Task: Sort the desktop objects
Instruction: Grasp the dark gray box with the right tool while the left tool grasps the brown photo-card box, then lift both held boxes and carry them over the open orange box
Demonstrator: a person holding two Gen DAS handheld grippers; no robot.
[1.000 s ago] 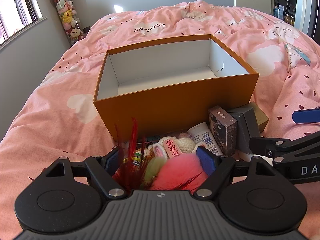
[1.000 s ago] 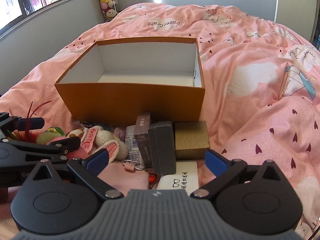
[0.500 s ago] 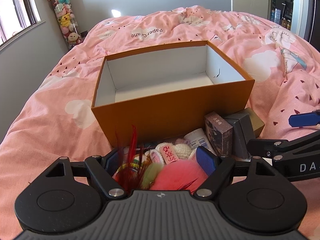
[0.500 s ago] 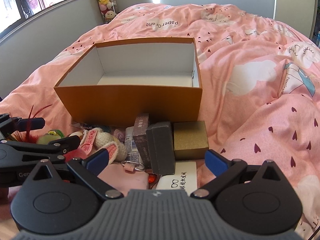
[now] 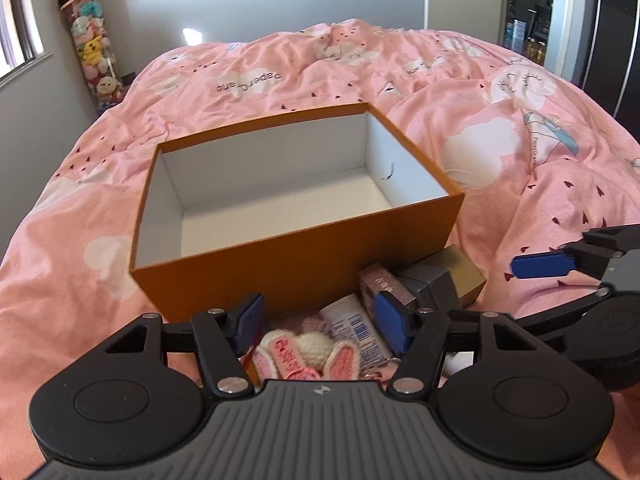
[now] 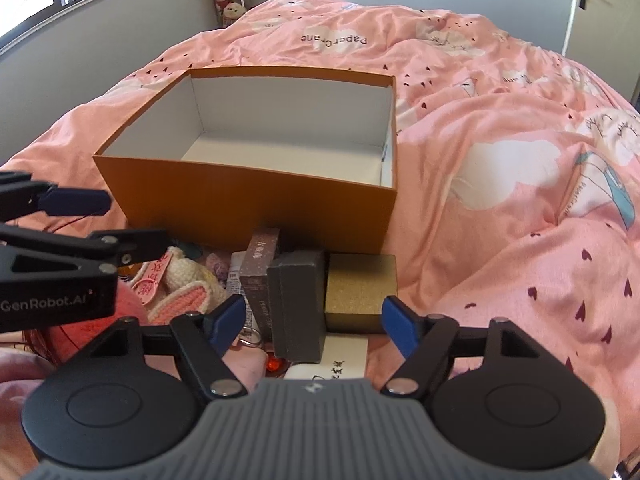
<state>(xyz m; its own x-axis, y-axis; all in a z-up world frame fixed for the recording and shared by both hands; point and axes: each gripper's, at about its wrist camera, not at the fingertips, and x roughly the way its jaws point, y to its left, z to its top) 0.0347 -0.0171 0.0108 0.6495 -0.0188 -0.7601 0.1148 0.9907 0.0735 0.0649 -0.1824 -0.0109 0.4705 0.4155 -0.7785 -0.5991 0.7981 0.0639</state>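
Hovering with jaws spread wide and empty, the left gripper (image 5: 320,326) and right gripper (image 6: 310,322) face small objects (image 6: 288,300) clustered against the orange box (image 6: 256,204) on the bed.

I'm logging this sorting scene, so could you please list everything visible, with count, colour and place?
box: 1, orange outside, white inside, open, nothing in it, on the bedspread
bedspread: 1, pink with white clouds, under everything
gold box: 1, gold, in front of the orange box, rightmost of the pile
grey box: 1, dark grey, left of the gold box
brown box: 1, brown, left of the grey box
knitted bunny: 1, cream with pink ears, left part of the pile
plush toys: several, mixed colours, stacked by the far wall
left gripper: 1, black, blue fingers, open above the bunny
right gripper: 1, black, blue fingers, open around the grey box
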